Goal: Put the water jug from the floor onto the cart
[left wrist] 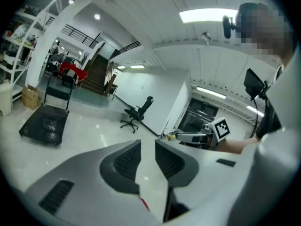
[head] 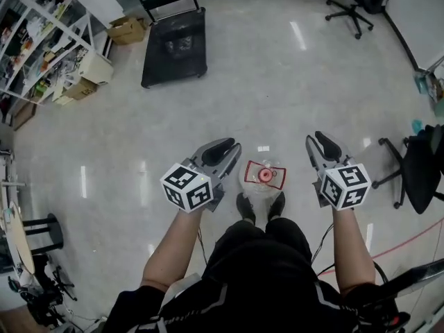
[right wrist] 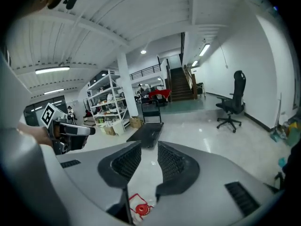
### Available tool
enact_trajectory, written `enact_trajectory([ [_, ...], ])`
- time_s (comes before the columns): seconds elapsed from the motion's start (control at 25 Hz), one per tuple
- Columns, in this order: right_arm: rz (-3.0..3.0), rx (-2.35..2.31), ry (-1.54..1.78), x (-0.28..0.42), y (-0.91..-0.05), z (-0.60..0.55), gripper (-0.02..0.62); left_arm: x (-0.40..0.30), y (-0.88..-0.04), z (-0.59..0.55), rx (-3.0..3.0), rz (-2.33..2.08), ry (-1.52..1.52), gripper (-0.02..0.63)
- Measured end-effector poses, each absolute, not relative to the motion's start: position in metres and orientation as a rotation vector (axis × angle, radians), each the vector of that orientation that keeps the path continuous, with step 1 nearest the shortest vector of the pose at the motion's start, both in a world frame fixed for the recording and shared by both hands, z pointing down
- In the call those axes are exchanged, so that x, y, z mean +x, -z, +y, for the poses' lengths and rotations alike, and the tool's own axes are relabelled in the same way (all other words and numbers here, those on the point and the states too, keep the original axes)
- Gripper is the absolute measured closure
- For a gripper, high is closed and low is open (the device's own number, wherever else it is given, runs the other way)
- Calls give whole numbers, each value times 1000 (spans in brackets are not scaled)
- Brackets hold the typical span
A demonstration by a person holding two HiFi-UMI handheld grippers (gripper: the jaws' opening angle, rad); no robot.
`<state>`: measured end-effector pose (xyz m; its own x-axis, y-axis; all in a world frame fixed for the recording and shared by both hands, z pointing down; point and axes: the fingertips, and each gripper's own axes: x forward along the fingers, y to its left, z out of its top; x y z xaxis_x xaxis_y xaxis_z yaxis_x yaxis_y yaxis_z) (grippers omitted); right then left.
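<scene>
The water jug stands upright on the floor, right at the toes of the person's shoes, its red cap facing up. The person leans over it with a gripper on either side. The left tongs hover just beside the jug on one flank and the right tongs a little further off on the other, neither touching it. Both pairs of tongs stand apart with only bare floor showing through the gap; from the right gripper view the red cap sits low, beneath the jaws rather than between them. The black cart waits well apart, across the open floor near the shelves. To my eye this is the reach, with the lift not yet begun. Next, both grippers likely need to drop lower and close in on the jug, at the neck or against its sides, and grip firmly before anything heavy gets carried over.
</scene>
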<state>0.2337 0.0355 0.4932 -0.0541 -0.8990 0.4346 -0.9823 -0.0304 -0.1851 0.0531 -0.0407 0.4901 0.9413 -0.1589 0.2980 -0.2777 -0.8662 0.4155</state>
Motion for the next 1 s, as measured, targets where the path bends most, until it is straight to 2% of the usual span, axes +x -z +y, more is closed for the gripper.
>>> enact_trajectory([
  [0.2,-1967,1955,-934,251,-598,47,494,69,-586,-38,2483,-371,-555,496],
  [0.4,-1871,1797,-1206,233,-718,76,466,69,-694,-19,2332,-368,-733,391],
  [0.72,-1671,1669,-1541,205,-878,120,449,55,-873,9,2159,-339,-1111,391],
  [1.0,-1570,1603,-1696,174,-953,147,439,33,-960,36,2029,-315,-1255,391],
])
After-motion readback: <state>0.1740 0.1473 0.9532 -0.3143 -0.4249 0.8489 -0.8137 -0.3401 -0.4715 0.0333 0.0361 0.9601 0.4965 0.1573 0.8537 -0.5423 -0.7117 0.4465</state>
